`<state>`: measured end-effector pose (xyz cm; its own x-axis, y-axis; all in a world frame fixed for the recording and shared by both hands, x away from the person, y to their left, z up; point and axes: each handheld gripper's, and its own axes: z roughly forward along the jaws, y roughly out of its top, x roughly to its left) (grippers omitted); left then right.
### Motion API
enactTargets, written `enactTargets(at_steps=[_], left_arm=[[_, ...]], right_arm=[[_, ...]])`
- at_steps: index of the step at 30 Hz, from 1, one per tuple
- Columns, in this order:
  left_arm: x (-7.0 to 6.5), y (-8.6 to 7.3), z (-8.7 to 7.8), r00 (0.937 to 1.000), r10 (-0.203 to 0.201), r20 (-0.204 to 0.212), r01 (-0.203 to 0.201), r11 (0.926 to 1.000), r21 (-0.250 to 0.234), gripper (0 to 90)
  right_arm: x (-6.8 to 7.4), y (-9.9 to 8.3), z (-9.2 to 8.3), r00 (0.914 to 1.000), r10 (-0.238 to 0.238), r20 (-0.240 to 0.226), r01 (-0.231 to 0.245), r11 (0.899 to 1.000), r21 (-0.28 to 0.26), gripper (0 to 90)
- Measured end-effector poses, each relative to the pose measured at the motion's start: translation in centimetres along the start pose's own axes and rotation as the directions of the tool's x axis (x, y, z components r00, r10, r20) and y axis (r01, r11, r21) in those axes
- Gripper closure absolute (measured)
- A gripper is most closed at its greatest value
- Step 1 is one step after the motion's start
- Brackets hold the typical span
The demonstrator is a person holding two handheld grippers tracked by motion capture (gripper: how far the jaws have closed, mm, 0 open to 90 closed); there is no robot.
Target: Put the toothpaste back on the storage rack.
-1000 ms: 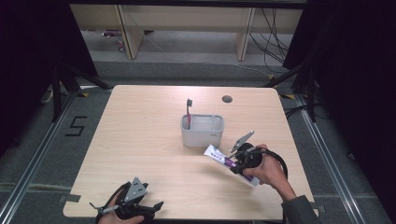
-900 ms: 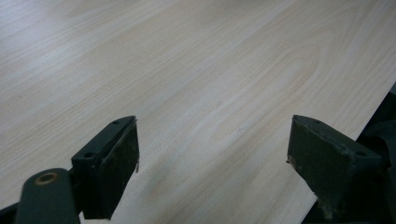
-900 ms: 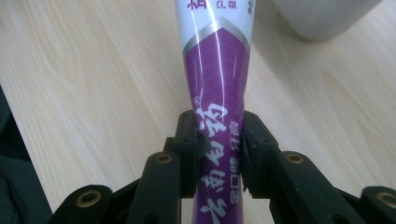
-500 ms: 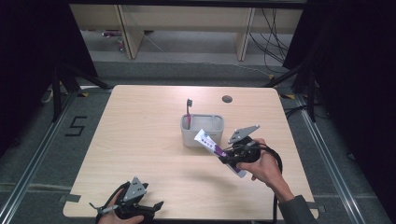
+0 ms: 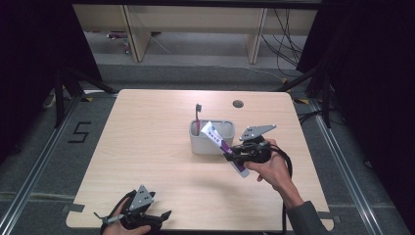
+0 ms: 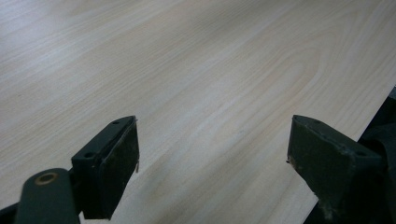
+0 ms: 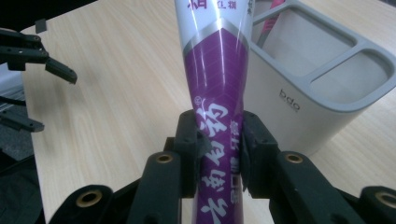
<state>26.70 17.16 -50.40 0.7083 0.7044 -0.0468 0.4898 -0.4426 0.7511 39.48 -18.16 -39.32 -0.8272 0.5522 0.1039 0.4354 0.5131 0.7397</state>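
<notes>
**Toothpaste tube on its way into the holder**

We have the toothpaste tube [image 7: 217, 79] pinched across its purple part in the right gripper [image 5: 234, 157], jaws clamped on it, its white end tilted up over the near rim of the grey holder [image 5: 211, 144]. A toothbrush [image 5: 197, 117] stands in the holder's left compartment. To do this well, we should stand the tube more upright, line it up above a free compartment, clear the divider, and lower before letting go. Our left gripper [image 5: 128, 218] rests at the desk's [image 5: 147, 137] near edge, jaws wide open and holding nothing.
</notes>
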Motion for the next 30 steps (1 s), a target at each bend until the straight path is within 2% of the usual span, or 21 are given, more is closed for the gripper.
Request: enactTargets(at_steps=[3, 6, 9, 10, 12, 13, 14, 15, 17, 19, 20, 21, 22, 23, 26, 30], left_arm=[[0.0, 0.0, 0.0, 1.0000, -0.001, 0.000, 0.001, 1.0000, 0.002, 16.3], [0.0, 0.0, 0.0, 1.0000, 0.001, -0.001, -0.001, 1.0000, 0.002, 16.3], [0.0, 0.0, 0.0, 1.0000, 0.004, 0.000, -0.004, 1.0000, 0.002, 16.3], [0.0, 0.0, 0.0, 1.0000, 0.003, 0.000, -0.003, 1.0000, 0.002, 16.3], [0.0, 0.0, 0.0, 1.0000, 0.000, 0.000, 0.000, 1.0000, 0.001, 16.3], [0.0, 0.0, 0.0, 1.0000, -0.001, -0.001, 0.001, 1.0000, 0.000, 16.3], [0.0, 0.0, 0.0, 1.0000, -0.002, 0.000, 0.002, 1.0000, -0.001, 16.3], [0.0, 0.0, 0.0, 1.0000, -0.001, 0.002, 0.001, 1.0000, 0.001, 16.3], [0.0, 0.0, 0.0, 1.0000, 0.001, 0.001, -0.001, 1.0000, 0.000, 16.3], [0.1, 0.0, 0.0, 0.9999, 0.016, -0.002, -0.016, 0.9998, 0.009, 16.3], [0.0, 0.0, 0.0, 1.0000, 0.007, 0.004, -0.007, 1.0000, -0.002, 16.3], [0.0, 0.0, 0.0, 1.0000, 0.007, 0.004, -0.007, 1.0000, -0.002, 16.3], [0.0, 0.0, -0.1, 1.0000, 0.006, 0.001, -0.006, 1.0000, 0.001, 16.3], [0.1, 0.0, -0.1, 0.9998, 0.020, -0.003, -0.020, 0.9997, 0.014, 16.3], [-0.1, 0.0, 0.0, 0.9999, 0.009, 0.006, -0.009, 1.0000, 0.001, 16.3], [-0.1, 0.0, 0.0, 0.9999, 0.010, 0.006, -0.010, 0.9999, 0.002, 16.3]], right_arm=[[-0.4, 0.3, 0.2, 0.9999, -0.013, -0.006, 0.013, 1.000, -0.025, 71.9], [-0.2, 0.5, 0.3, 1.0000, 0.001, -0.010, -0.001, 1.000, -0.027, 71.9], [-0.3, 0.9, 0.3, 0.9998, -0.020, 0.003, 0.020, 0.998, -0.063, 72.0], [-0.3, 1.1, 0.3, 1.0000, -0.004, -0.008, 0.003, 0.997, -0.081, 72.0], [-0.3, 1.3, 0.3, 0.9999, -0.009, -0.009, 0.008, 0.996, -0.083, 72.0], [-0.2, 1.4, 0.2, 0.9999, 0.007, -0.014, -0.008, 0.996, -0.090, 72.0], [-0.4, 1.6, 0.3, 0.9996, -0.020, -0.019, 0.018, 0.994, -0.112, 72.0], [-0.4, 1.8, 0.2, 1.0000, -0.008, -0.003, 0.007, 0.993, -0.122, 72.0], [-0.5, 2.1, 0.2, 0.9999, -0.013, -0.001, 0.012, 0.990, -0.138, 72.0], [-0.6, 2.2, 0.1, 0.9999, -0.014, -0.002, 0.014, 0.990, -0.137, 72.0], [-0.6, 2.4, 0.1, 0.9999, 0.008, -0.015, -0.010, 0.987, -0.160, 72.0], [-0.6, 2.4, 0.1, 0.9999, 0.008, -0.015, -0.010, 0.987, -0.160, 72.0], [-0.9, 2.5, 0.0, 0.9998, -0.016, -0.007, 0.014, 0.985, -0.171, 72.0], [-1.0, 2.7, 0.0, 0.9999, -0.014, 0.002, 0.014, 0.985, -0.174, 72.0], [-1.0, 3.1, -0.2, 0.9999, 0.002, 0.012, 0.000, 0.981, -0.192, 72.0], [-1.5, 3.7, -0.3, 0.9997, -0.010, 0.023, 0.015, 0.977, -0.214, 72.0]])
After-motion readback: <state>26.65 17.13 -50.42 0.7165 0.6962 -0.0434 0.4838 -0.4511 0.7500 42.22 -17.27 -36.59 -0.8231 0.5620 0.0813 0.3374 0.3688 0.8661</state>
